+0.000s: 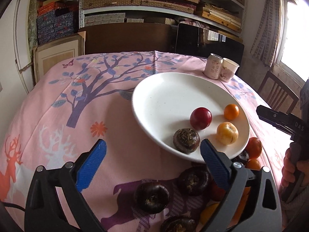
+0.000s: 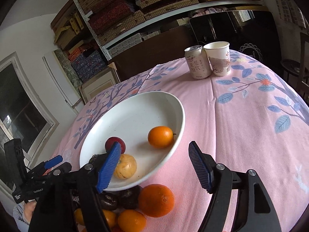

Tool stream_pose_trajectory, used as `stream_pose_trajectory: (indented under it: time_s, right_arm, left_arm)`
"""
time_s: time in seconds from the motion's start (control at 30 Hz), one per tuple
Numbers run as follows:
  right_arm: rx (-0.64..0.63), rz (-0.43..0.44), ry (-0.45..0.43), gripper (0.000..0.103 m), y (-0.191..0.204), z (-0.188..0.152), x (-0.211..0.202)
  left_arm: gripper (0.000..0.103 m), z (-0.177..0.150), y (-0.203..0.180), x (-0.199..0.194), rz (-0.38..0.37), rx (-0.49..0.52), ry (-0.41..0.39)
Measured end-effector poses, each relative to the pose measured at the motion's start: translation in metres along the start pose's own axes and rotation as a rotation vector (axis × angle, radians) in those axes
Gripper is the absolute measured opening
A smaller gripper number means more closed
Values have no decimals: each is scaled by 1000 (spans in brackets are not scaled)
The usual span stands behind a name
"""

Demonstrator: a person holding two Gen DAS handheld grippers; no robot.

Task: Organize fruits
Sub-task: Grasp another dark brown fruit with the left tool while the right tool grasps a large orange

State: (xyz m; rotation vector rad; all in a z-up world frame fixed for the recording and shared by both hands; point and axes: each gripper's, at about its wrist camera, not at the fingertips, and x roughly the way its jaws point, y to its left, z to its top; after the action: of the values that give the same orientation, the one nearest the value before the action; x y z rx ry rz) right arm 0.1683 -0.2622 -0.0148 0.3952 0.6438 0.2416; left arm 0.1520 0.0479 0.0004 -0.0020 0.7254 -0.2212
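Observation:
A white plate [image 1: 164, 96] [image 2: 135, 116] on the pink tablecloth holds a red plum [image 1: 200, 118] [image 2: 113, 142], a small orange [image 1: 231, 112] [image 2: 160, 136], a yellow fruit [image 1: 227, 133] [image 2: 126, 166] and a dark water chestnut [image 1: 186, 140]. Loose on the cloth near the plate lie more water chestnuts [image 1: 152, 196] [image 2: 128, 197] and oranges [image 1: 254, 147] [image 2: 156, 200]. My left gripper [image 1: 152, 155] is open and empty, above the near rim. My right gripper [image 2: 154, 166] is open and empty over the plate's near edge.
A drink can [image 1: 213, 66] [image 2: 197, 62] and a paper cup [image 1: 228, 69] [image 2: 218, 59] stand at the table's far side. Shelves of boxes fill the back wall. A wooden chair [image 1: 276, 92] stands at the right.

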Motion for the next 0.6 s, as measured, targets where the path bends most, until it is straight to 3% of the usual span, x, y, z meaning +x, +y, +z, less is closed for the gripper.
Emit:
stream_pose_trajectory:
  time_s: [0.13, 0.47, 0.6]
  right_arm:
    - [22, -26, -12, 85, -8, -11, -11]
    - [38, -53, -24, 86, -14, -35, -31]
    - [51, -58, -10, 86, -17, -36, -29]
  left_arm:
    - [97, -18, 11, -12, 23, -29, 8]
    - [98, -47, -2, -8, 86, 62, 94]
    - [98, -48, 1, -1, 107, 50, 132]
